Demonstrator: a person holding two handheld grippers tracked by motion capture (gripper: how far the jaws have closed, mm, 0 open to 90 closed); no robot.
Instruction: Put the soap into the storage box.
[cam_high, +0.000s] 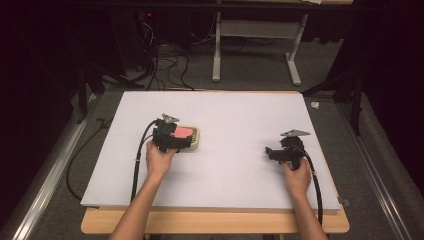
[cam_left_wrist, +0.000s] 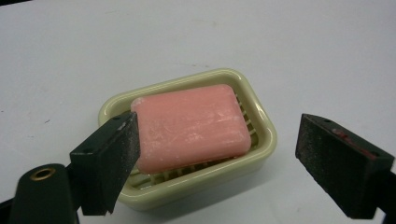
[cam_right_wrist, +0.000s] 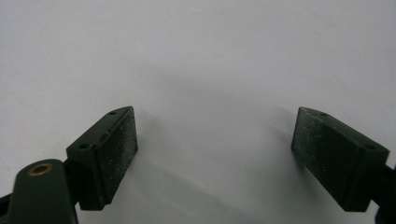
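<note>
On cream ridged dish (cam_left_wrist: 261, 126): pink rounded soap bar (cam_left_wrist: 194, 126), whitish scuffs.

Both forearms enter from the bottom of the high view. The left hand (cam_high: 159, 159) holds the left gripper (cam_left_wrist: 212, 156) ahead of it, jaws apart with nothing pressed between the pads. The right hand (cam_high: 297, 176) holds the right gripper (cam_right_wrist: 215, 156) pointing leftward, jaws spread wide with nothing between them.
</note>
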